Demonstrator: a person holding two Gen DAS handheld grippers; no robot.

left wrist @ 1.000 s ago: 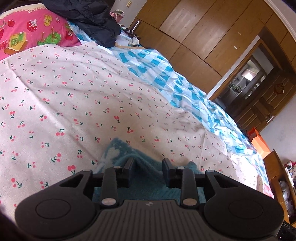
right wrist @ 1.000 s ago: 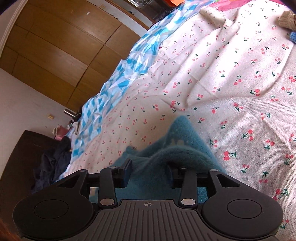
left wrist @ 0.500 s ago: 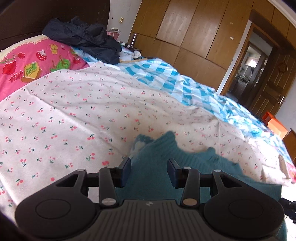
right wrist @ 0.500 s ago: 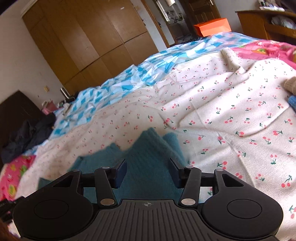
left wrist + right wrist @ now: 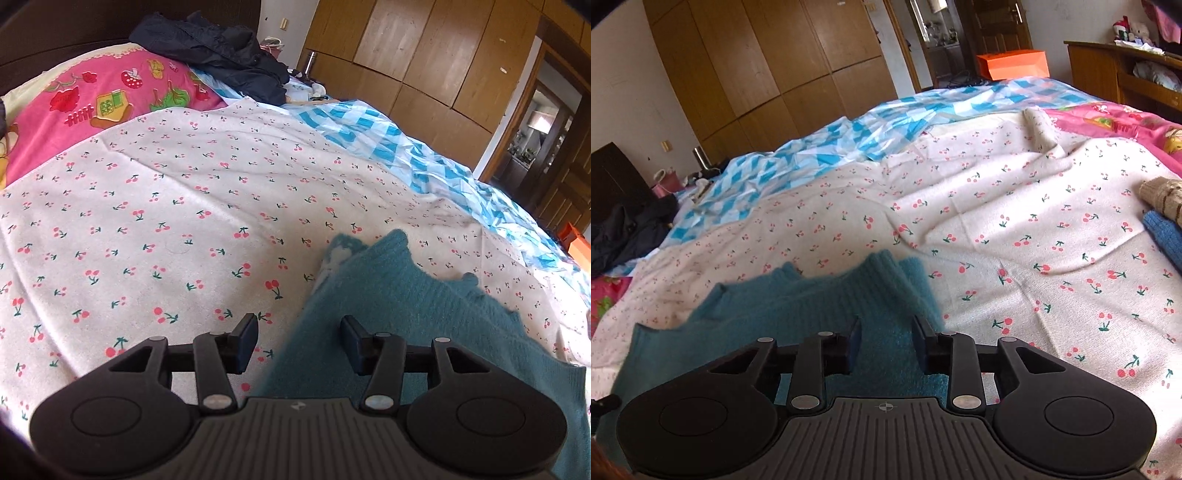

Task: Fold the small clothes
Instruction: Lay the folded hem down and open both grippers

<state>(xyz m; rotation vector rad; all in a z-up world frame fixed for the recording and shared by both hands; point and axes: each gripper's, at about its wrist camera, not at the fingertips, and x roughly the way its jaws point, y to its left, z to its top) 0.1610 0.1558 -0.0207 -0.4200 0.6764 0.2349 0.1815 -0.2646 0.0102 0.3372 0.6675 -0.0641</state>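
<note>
A small teal knitted sweater (image 5: 391,306) lies on the cherry-print sheet (image 5: 184,206); it also shows in the right wrist view (image 5: 798,299). My left gripper (image 5: 299,341) is open and empty above the sweater's left edge. My right gripper (image 5: 886,345) is open and empty above the sweater's right part, near a folded-over sleeve (image 5: 905,280). The sweater's near part is hidden under both grippers.
A pink cartoon pillow (image 5: 107,99) and a dark jacket (image 5: 218,55) lie at the head of the bed. A blue checked quilt (image 5: 849,140) covers the far side. Folded beige (image 5: 1163,195) and blue (image 5: 1167,232) knits lie at the right. Wooden wardrobes stand behind.
Both grippers have let go of the teal sweater and pulled back and up. The left gripper has shifted left, so the sweater now sits to its right. The sweater lies flatter.
</note>
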